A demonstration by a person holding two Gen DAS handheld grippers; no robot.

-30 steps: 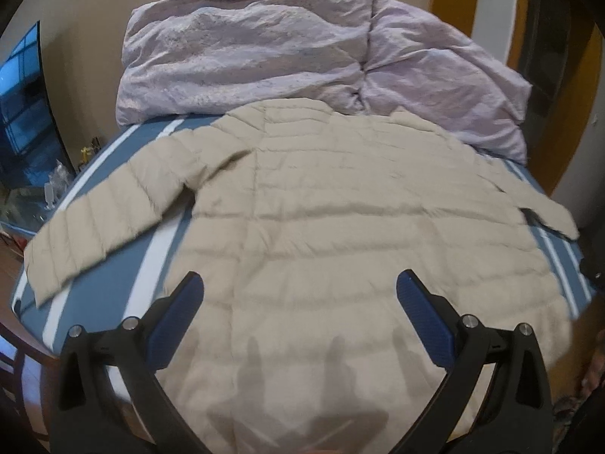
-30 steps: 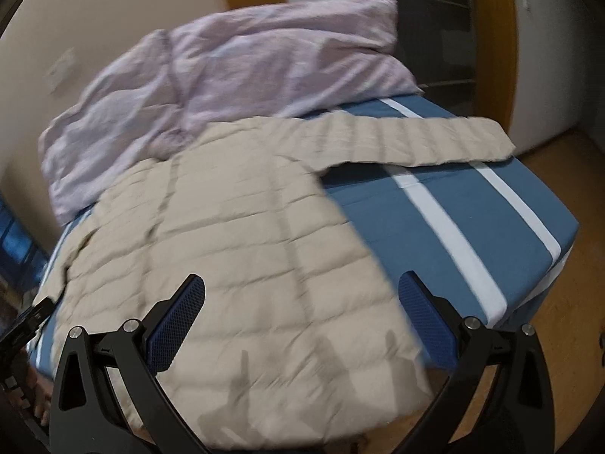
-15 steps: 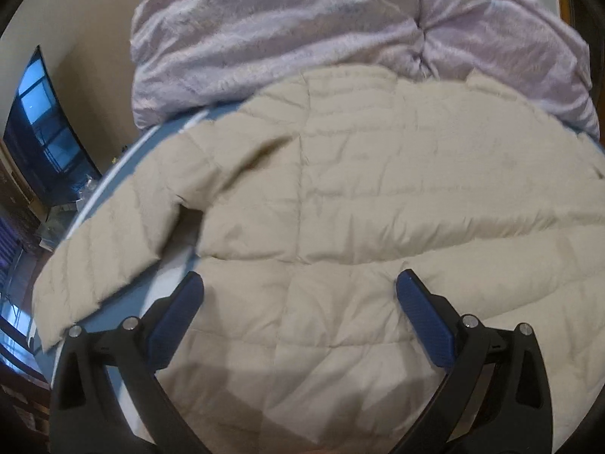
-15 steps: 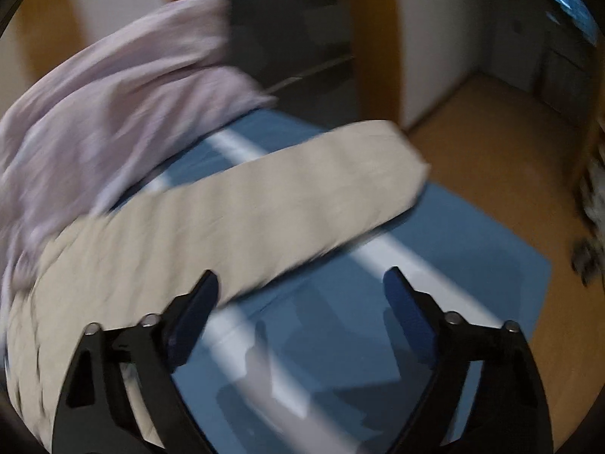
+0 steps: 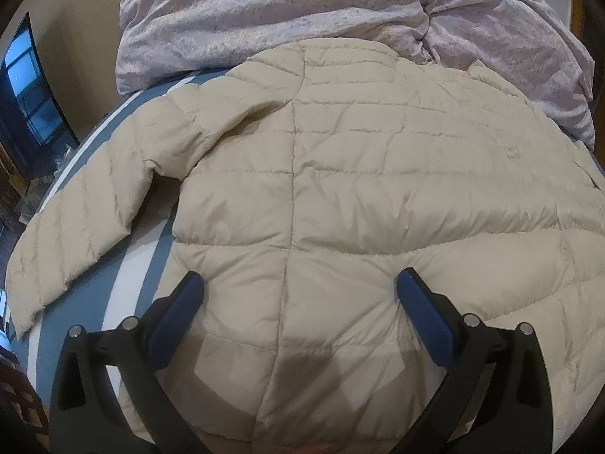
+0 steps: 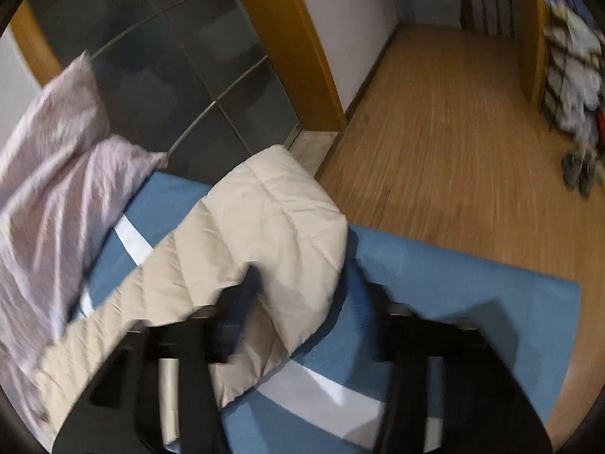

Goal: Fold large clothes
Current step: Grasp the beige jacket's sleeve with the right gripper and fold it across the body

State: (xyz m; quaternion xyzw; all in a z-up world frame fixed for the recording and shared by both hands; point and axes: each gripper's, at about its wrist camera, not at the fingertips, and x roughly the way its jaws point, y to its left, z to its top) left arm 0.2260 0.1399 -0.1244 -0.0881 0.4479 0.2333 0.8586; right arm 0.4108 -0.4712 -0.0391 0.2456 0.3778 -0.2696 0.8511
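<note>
A beige quilted puffer jacket (image 5: 359,189) lies flat, back up, on a blue bed with white stripes (image 5: 128,276). Its left sleeve (image 5: 87,219) stretches out to the left. My left gripper (image 5: 298,291) is open and empty, low over the jacket's lower back. In the right wrist view the jacket's other sleeve (image 6: 264,234) lies across the bed, its cuff end near the bed's edge. My right gripper (image 6: 310,299) is open with its jaws on either side of the cuff end; the view is blurred and I cannot tell if they touch it.
A crumpled lilac duvet (image 5: 340,11) is piled at the head of the bed behind the jacket and shows in the right wrist view (image 6: 49,174). A dark screen (image 5: 30,106) stands left of the bed. Wooden floor (image 6: 453,143) and a glass-panelled wardrobe door (image 6: 181,56) lie beyond the right edge.
My left gripper has moved forward and lower over the jacket's back. My right gripper has swung right and come down onto the end of the right sleeve.
</note>
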